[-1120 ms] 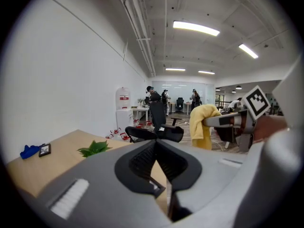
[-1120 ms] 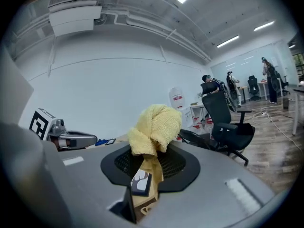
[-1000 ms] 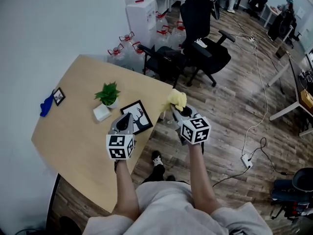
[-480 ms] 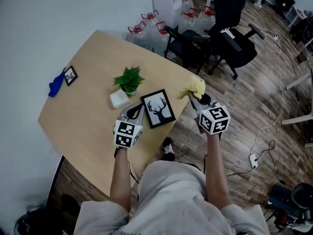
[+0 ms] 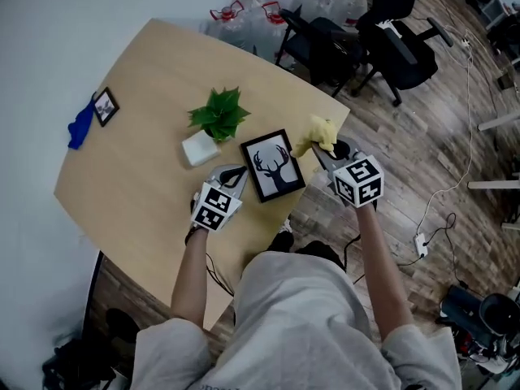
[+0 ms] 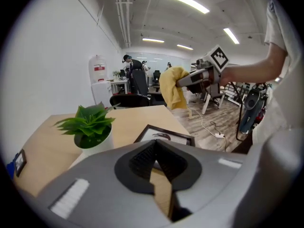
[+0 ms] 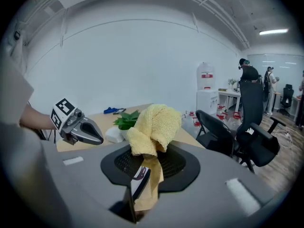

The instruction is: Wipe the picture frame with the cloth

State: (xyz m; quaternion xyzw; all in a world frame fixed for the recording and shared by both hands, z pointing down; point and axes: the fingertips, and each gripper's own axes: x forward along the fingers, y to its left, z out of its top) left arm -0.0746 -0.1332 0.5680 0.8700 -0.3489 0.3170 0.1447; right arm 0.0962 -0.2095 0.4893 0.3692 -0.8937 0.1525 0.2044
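A black picture frame (image 5: pixel 276 166) with a deer print lies flat near the wooden table's (image 5: pixel 146 185) right edge. My right gripper (image 5: pixel 321 149) is shut on a bunched yellow cloth (image 5: pixel 318 133), which hangs just right of the frame, above the table's corner. In the right gripper view the cloth (image 7: pixel 153 127) bulges out above the jaws. My left gripper (image 5: pixel 236 172) hovers at the frame's left side with its jaws together and nothing in them. In the left gripper view the frame (image 6: pixel 164 137) lies just past the jaws, with the cloth (image 6: pixel 172 87) beyond it.
A small green plant (image 5: pixel 218 114) in a white pot (image 5: pixel 199 147) stands just left of the frame. A small photo frame (image 5: pixel 104 106) and a blue cloth (image 5: pixel 81 126) lie at the table's far left. Office chairs (image 5: pixel 382 39) and water bottles (image 5: pixel 244 15) stand beyond the table.
Both grippers have come in over the table. The cloth moved from beyond the table's edge to just right of the frame, and the left gripper now sits at the frame's left side.
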